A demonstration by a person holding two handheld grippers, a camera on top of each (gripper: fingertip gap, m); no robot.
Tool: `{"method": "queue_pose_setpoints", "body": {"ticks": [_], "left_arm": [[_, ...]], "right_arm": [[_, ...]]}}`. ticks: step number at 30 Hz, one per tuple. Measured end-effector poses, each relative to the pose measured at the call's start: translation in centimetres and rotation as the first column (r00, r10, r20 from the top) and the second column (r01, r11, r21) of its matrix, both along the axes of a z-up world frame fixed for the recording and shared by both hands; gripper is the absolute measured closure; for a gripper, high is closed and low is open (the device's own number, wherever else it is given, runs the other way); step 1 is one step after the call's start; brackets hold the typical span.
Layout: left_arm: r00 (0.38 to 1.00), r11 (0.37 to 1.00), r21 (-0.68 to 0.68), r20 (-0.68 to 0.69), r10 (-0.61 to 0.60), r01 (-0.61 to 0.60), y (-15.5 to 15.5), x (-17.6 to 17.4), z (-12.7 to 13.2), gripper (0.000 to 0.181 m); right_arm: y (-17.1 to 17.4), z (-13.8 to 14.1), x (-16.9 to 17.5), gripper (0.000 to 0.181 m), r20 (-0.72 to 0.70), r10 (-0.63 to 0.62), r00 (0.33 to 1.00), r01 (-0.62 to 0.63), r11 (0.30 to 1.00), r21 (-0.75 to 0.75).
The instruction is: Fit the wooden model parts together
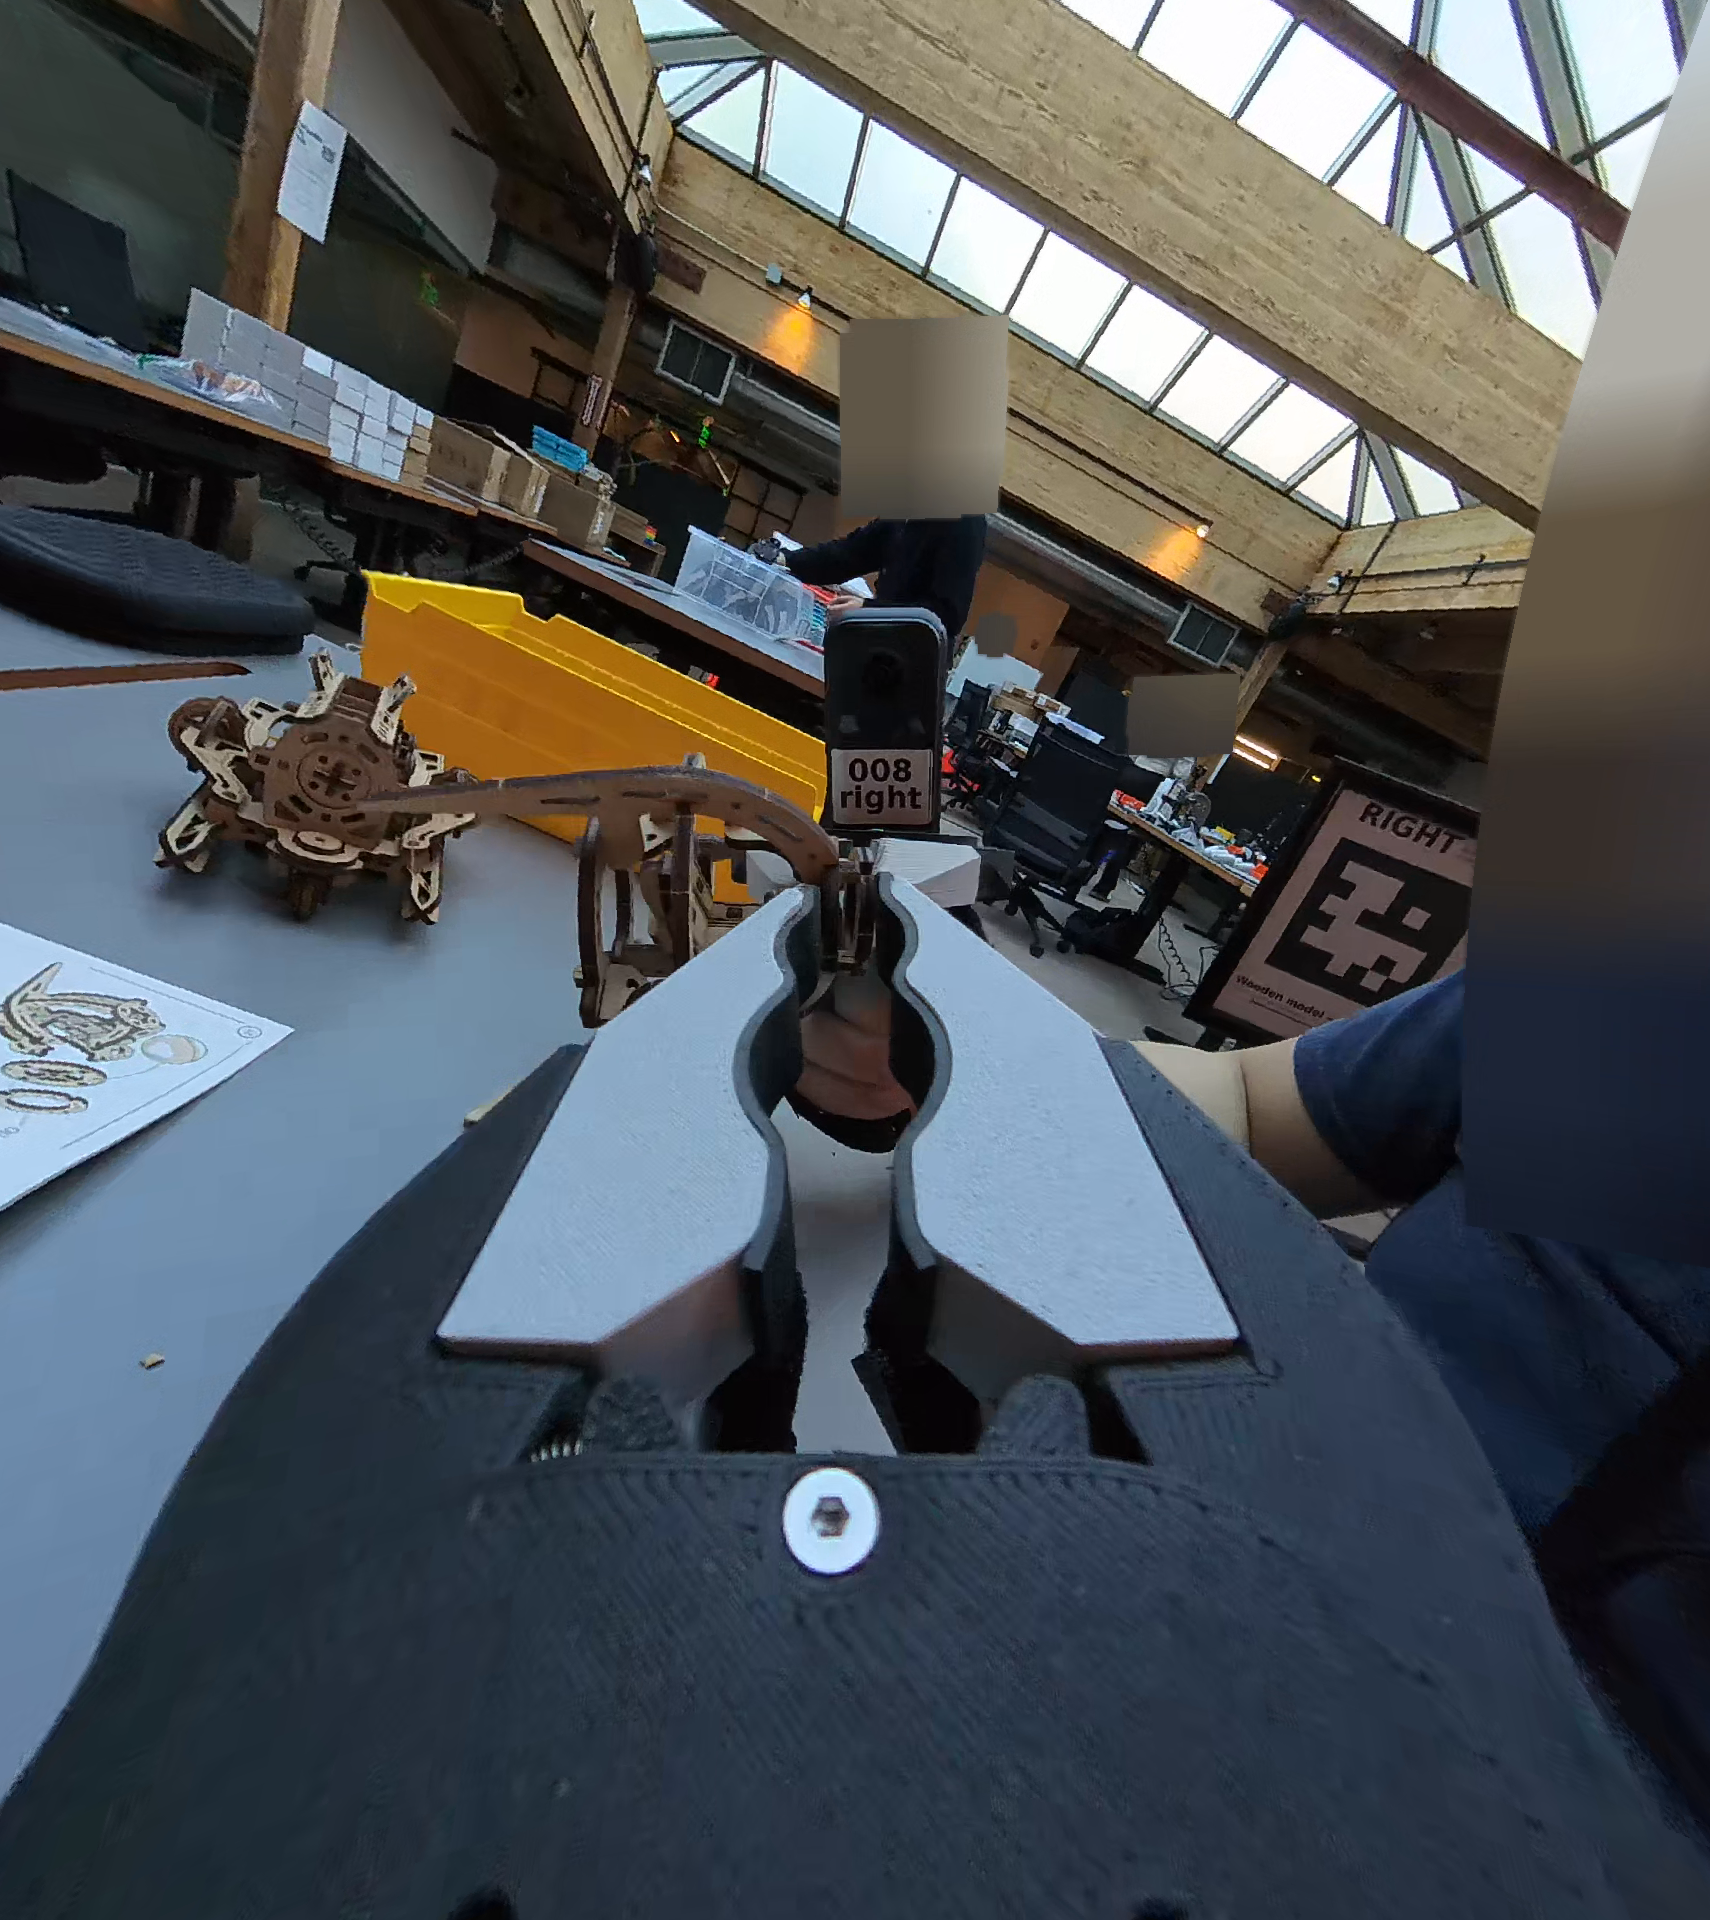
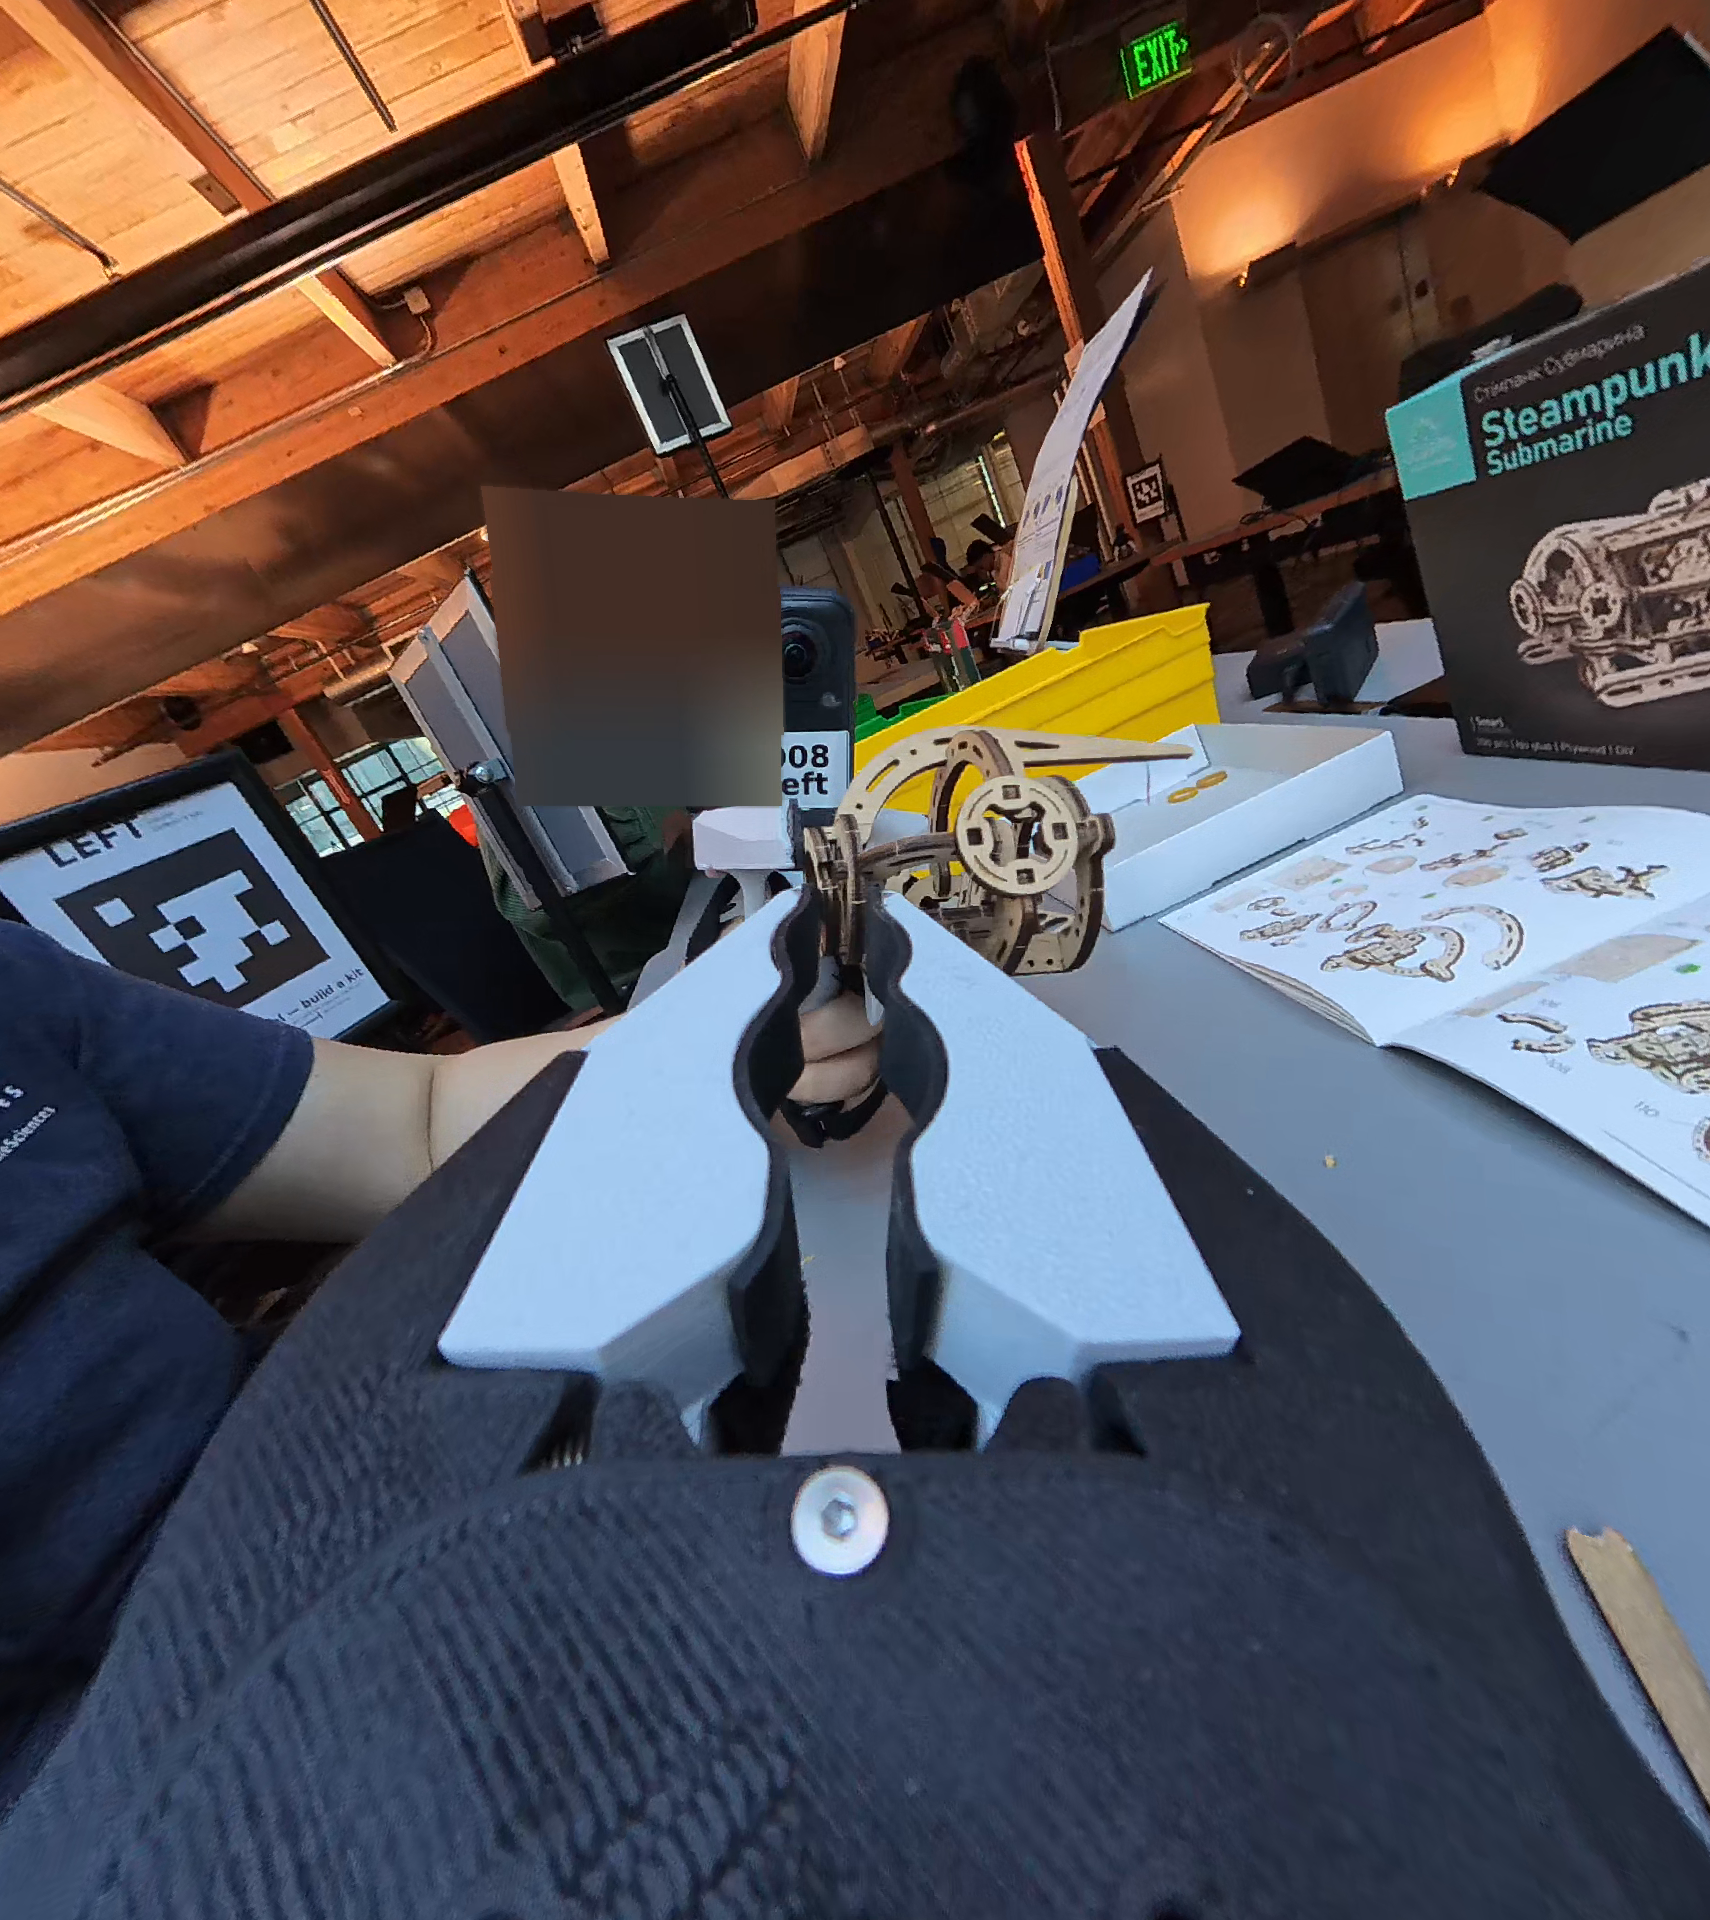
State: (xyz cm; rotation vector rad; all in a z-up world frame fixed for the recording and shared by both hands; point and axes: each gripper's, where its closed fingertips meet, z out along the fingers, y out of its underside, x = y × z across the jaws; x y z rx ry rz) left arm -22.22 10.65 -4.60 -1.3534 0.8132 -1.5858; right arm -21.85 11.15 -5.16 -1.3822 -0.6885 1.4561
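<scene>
left tool [image 1: 846,914]: pinches one end of the wooden assembly [image 1: 664,831], held up above the table [image 1: 103,1403].
right tool [image 2: 846,914]: pinches the same assembly's near end.
step: you press both ends squarely together, no twisting.
spare: second wooden model [image 1: 311,790], far left.

A large timber-framed workshop under a long sloped skylight [image 1: 1194,281] — pale daylight above, warm wall lamps [image 1: 797,312] glowing on the far wall. Heavy wooden beams [image 2: 331,270] and plank ceiling run overhead, with a lit green exit sign [image 2: 1156,57] hung near a post. Long workbenches [image 1: 238,416] stacked with white and cardboard boxes line one side; black office chairs [image 1: 1059,821] stand farther back — a grey tabletop [image 1: 103,1403] fills the foreground, a yellow bin [image 1: 560,696] at its far edge.
</scene>
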Motion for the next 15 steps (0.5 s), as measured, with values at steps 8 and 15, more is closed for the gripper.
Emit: {"method": "queue_pose_setpoints", "body": {"ticks": [8, 15], "left_arm": [[1.0, 1.0, 0.015, 0.015, -0.014, 0.014, -0.47, 0.09, 0.56, 0.177], [0.998, 0.997, -0.042, 0.026, -0.057, 0.058, -0.53, 0.17, 0.4, 0.176]], "right_arm": [[-0.53, 0.64, 0.05, 0.176, -0.051, 0.033, 0.998, -0.032, 0.999, 0.013], [-0.47, 0.66, 0.16, 0.177, -0.048, 0.033, 0.998, -0.032, 0.999, 0.011]]}}
